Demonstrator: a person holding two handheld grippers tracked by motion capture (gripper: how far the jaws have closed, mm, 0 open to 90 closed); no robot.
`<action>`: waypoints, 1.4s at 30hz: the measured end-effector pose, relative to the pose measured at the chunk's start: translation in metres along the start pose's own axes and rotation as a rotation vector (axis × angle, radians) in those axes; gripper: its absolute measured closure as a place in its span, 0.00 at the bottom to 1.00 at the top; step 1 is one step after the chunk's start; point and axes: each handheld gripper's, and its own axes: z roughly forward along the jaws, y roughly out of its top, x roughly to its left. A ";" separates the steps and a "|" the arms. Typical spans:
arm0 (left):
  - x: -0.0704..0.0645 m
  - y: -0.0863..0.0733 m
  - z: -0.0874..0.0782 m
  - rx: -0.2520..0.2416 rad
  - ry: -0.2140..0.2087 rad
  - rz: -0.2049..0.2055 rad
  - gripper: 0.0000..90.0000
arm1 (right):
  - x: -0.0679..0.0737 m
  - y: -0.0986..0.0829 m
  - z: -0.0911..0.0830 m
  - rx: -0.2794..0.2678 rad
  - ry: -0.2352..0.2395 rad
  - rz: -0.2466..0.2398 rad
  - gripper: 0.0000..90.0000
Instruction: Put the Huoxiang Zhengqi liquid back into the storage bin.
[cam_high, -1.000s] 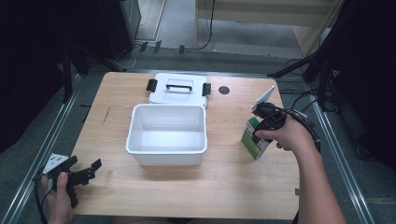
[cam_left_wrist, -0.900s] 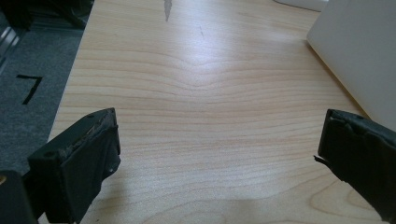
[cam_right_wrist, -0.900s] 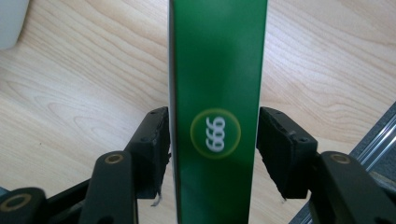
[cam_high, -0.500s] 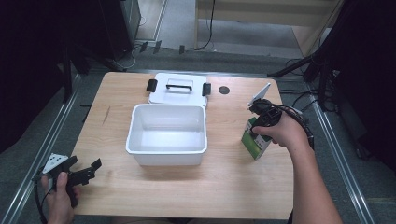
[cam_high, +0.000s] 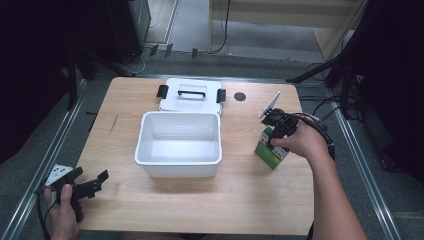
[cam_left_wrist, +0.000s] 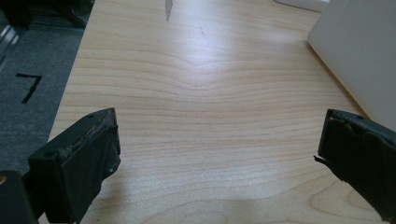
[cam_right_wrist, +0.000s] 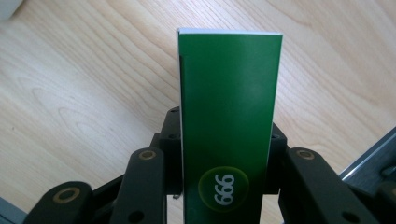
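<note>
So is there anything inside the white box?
No, the white box shows only its bare white bottom in the high view, while the green carton sits outside it in the right gripper.

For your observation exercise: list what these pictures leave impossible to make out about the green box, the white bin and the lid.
- Green box: base cut off by the bottom edge, right gripper view; in the high view, the right gripper and hand cover its top.
- White bin: left gripper view's edge crops all but a corner.
- Lid: front edge hidden behind the bin, high view.

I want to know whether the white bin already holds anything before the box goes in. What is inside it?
The white bin shows a bare white floor in the high view, nothing lying in it. The strip of floor just behind its near wall is hidden. The green box is outside it, clamped in the right hand-held gripper.
</note>
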 end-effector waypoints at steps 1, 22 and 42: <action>0.000 0.000 0.000 0.000 0.000 0.000 0.00 | 0.001 0.000 -0.002 -0.010 -0.003 -0.017 0.72; 0.000 0.000 0.000 -0.002 0.002 0.002 0.00 | 0.032 0.008 -0.059 -0.148 -0.001 -0.510 0.72; 0.000 0.000 0.000 0.003 0.002 0.002 0.00 | 0.060 0.033 -0.118 -0.135 0.041 -0.645 0.71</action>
